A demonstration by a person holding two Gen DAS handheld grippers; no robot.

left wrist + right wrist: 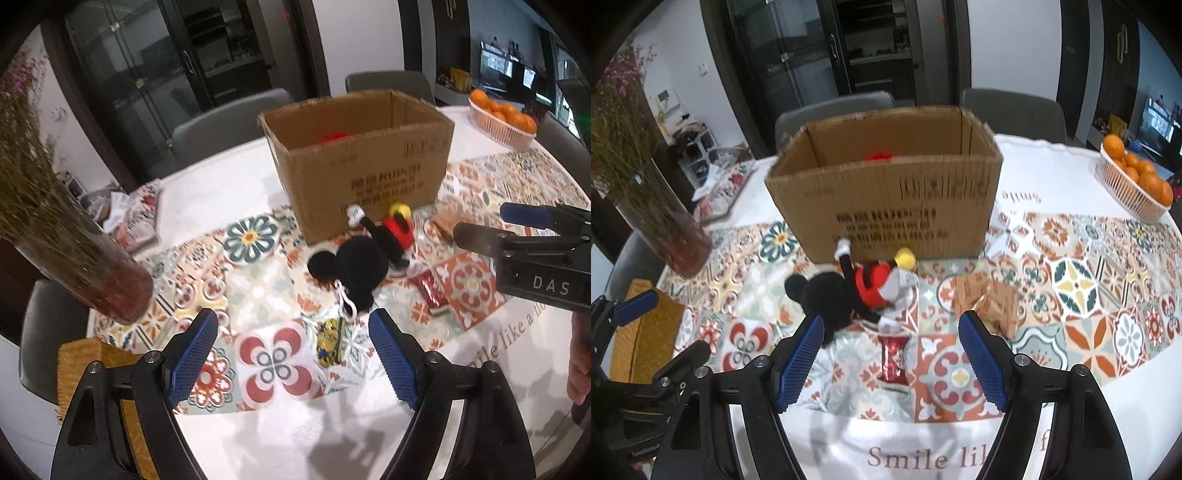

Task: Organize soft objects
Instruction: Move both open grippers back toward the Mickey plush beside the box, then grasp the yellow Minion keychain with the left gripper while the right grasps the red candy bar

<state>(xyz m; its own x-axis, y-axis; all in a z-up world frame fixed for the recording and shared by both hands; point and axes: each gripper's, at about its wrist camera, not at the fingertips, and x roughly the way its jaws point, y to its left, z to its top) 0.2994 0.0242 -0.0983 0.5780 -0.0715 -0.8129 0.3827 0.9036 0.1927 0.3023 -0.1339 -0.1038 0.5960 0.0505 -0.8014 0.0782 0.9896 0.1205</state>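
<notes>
A black mouse plush in red shorts, with yellow shoes, lies face down on the patterned tablecloth in front of an open cardboard box. Something red shows inside the box. A small yellow keychain figure lies near the plush, just beyond my left gripper, which is open and empty above the cloth. My right gripper is open too, empty, hovering over a red wrapped snack beside the plush. A small brown packet lies to the right.
A glass vase of dried flowers stands at the left. A basket of oranges sits at the far right. A woven mat lies at the near left edge, grey chairs behind the table.
</notes>
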